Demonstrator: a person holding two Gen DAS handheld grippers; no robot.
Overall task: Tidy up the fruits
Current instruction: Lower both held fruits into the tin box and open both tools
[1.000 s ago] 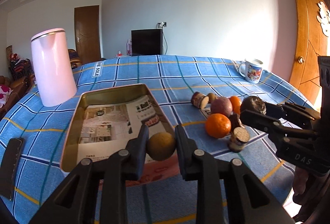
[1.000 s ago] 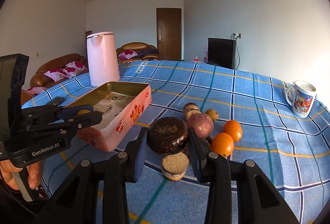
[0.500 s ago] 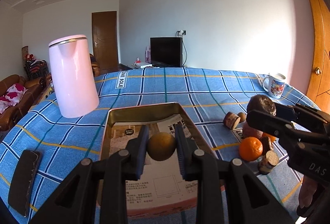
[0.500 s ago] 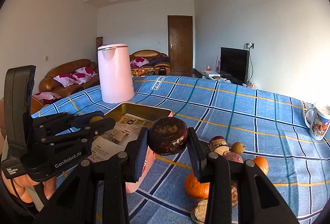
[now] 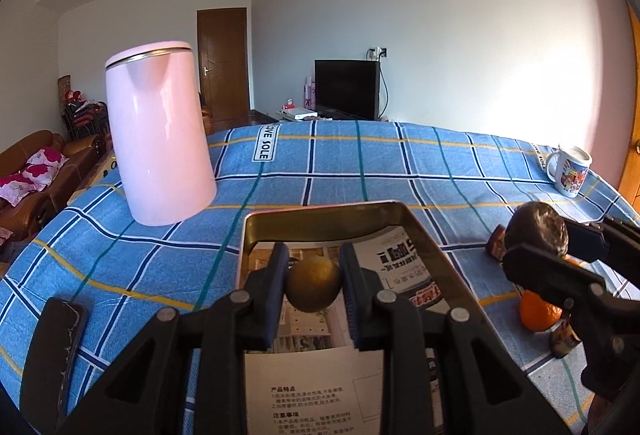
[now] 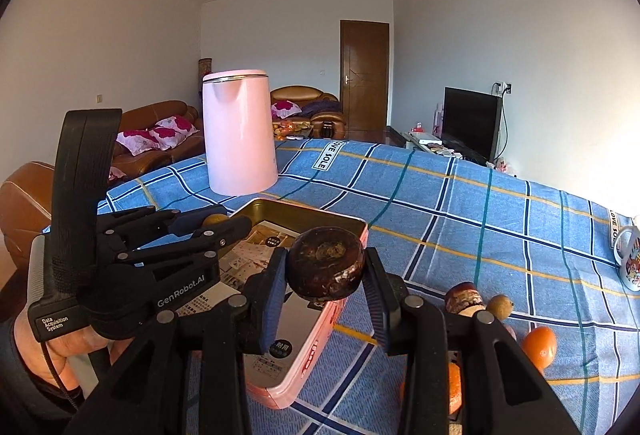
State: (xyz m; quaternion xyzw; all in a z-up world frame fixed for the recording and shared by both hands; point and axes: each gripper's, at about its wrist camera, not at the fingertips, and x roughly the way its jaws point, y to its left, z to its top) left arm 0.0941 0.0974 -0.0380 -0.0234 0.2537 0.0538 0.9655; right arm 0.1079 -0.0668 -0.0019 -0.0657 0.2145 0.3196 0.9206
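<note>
My left gripper point(image 5: 313, 285) is shut on a small round olive-brown fruit point(image 5: 313, 287), held over the open pink tin point(image 5: 424, 235) lined with printed paper. My right gripper point(image 6: 325, 275) is shut on a dark brown round fruit point(image 6: 325, 267), which hangs above the tin's right rim point(image 6: 320, 347). In the left wrist view that dark fruit point(image 5: 536, 233) and the right gripper's fingers point(image 5: 560, 275) show at the right edge. The left gripper point(image 6: 216, 227) with its fruit appears at the left in the right wrist view, above the tin's far part.
A tall pink kettle point(image 5: 158, 143) stands behind the tin. Oranges point(image 6: 538, 343), a small brown fruit point(image 6: 500, 305) and a cut dark fruit point(image 6: 462, 297) lie right of the tin. A printed mug point(image 5: 570, 171) stands far right. A dark phone point(image 5: 52, 351) lies near the left edge.
Both grippers have carried their fruits from beside the fruit pile to over the tin. The left one is now above the tin's middle, the right one above its right rim.
</note>
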